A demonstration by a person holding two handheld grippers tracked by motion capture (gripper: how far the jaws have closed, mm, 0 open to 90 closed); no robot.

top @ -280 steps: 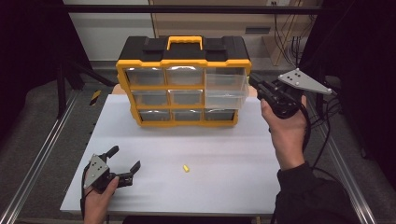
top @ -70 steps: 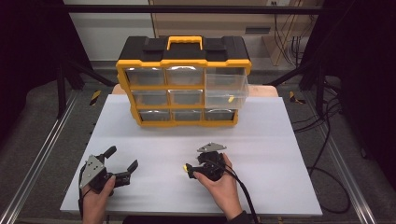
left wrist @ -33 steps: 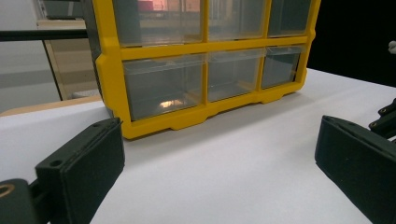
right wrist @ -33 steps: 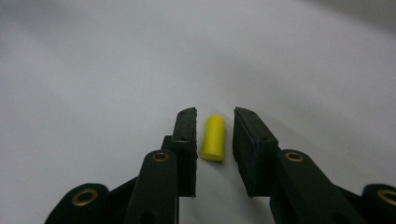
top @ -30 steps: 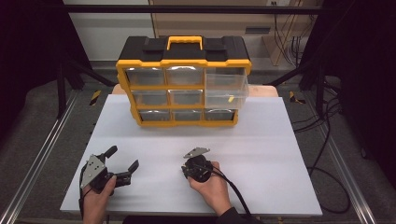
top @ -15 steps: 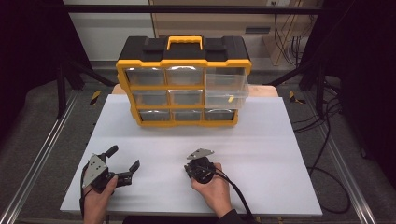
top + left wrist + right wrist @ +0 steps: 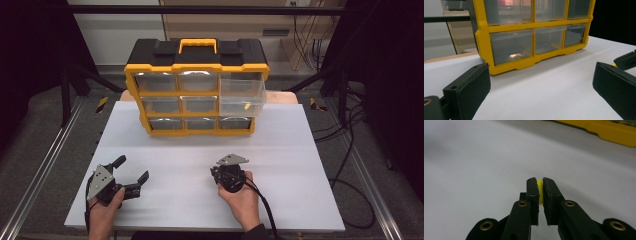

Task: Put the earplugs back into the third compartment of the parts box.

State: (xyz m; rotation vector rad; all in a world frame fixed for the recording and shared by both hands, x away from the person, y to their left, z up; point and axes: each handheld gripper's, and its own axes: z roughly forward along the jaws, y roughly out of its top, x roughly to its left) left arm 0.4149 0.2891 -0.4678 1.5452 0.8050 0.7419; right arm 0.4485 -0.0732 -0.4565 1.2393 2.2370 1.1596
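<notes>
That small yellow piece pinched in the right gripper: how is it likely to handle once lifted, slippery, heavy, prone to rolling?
The small yellow piece looks tiny beside the right gripper, so probably very light. Only a thin sliver sits between the pads, so it might slip or pop out if the grip eases. Its visible edge looks rounded and smooth, so it may roll on the white table if dropped.

The right gripper [image 7: 218,172] stands over the near middle of the white rectangular table top [image 7: 300,165], with the small yellow plastic piece [image 7: 539,191] between its jaws. Beyond it, at the far side of the table, stands the yellow-and-black plastic drawer cabinet with clear drawers [image 7: 196,90]; its upper right clear drawer [image 7: 242,96] juts out toward the gripper. Well to the right gripper's left, near the front edge, sits the left gripper [image 7: 131,176], its jaws facing the cabinet.
</notes>
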